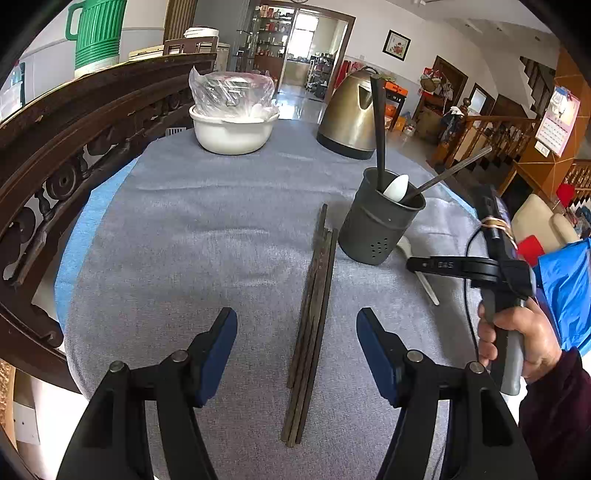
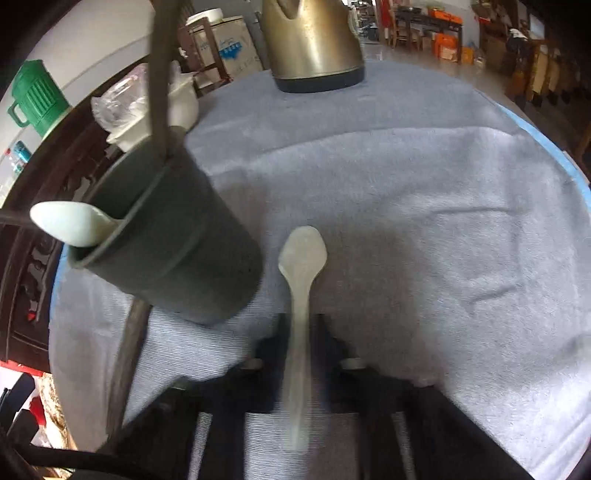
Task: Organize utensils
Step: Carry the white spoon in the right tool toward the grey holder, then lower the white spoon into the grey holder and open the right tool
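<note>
A dark grey utensil holder (image 1: 378,221) stands on the grey cloth with a white spoon (image 1: 397,187) and dark utensils in it; it also shows in the right wrist view (image 2: 173,236). Several dark chopsticks (image 1: 312,325) lie beside it, between the jaws of my open, empty left gripper (image 1: 296,345). My right gripper (image 2: 301,325) is shut on the handle of a white spoon (image 2: 301,266) lying on the cloth right of the holder. In the left wrist view the right gripper (image 1: 415,264) reaches over that spoon (image 1: 424,284).
A white bowl (image 1: 232,129) with plastic-wrapped items and a brass-coloured kettle (image 1: 351,114) stand at the table's far side. A dark carved wooden rail (image 1: 74,147) runs along the left. A green jug (image 1: 98,33) stands behind it.
</note>
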### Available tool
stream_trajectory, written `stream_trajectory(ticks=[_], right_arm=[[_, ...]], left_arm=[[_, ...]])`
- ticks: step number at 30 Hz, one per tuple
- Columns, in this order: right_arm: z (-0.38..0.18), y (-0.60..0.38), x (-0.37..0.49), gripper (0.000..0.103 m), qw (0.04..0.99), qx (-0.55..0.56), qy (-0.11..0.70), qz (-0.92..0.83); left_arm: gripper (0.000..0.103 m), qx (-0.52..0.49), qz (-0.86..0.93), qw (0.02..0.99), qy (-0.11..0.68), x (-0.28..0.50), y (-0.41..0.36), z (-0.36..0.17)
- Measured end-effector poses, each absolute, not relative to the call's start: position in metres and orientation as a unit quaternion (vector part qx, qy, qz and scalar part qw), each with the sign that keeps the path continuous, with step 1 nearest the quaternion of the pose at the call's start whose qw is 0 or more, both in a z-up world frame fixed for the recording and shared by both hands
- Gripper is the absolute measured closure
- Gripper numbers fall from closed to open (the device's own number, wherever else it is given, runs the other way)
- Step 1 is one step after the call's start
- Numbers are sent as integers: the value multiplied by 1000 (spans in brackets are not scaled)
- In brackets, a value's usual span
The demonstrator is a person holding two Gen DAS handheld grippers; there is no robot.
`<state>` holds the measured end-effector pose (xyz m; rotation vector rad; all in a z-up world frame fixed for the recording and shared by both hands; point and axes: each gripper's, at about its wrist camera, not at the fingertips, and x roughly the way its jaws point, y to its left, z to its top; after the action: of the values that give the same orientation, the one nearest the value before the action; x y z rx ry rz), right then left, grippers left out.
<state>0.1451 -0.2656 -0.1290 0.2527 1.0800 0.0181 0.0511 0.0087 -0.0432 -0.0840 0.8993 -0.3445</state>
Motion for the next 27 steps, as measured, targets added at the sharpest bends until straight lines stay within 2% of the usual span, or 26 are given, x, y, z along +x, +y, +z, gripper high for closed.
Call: stream_trajectory(ticks=[5, 10, 17, 22, 27], right_arm=[[-109, -283, 112, 94, 865, 160, 476, 22], [-57, -291, 71, 94, 868, 240, 425, 94], [-11, -277, 84, 94, 836, 362, 370, 183], [16, -264, 93, 94, 904, 327, 223, 162], [-4, -241, 113, 94, 936, 272, 193, 115]], left_arm=[[35, -39, -164, 884, 435, 53, 6, -44], [35, -36, -169, 884, 434, 52, 0, -43], [35, -34, -184, 888, 420, 41, -3, -34], [35, -44, -173, 893, 414, 42, 9, -30], [35, -50, -167, 890, 421, 46, 18, -35]])
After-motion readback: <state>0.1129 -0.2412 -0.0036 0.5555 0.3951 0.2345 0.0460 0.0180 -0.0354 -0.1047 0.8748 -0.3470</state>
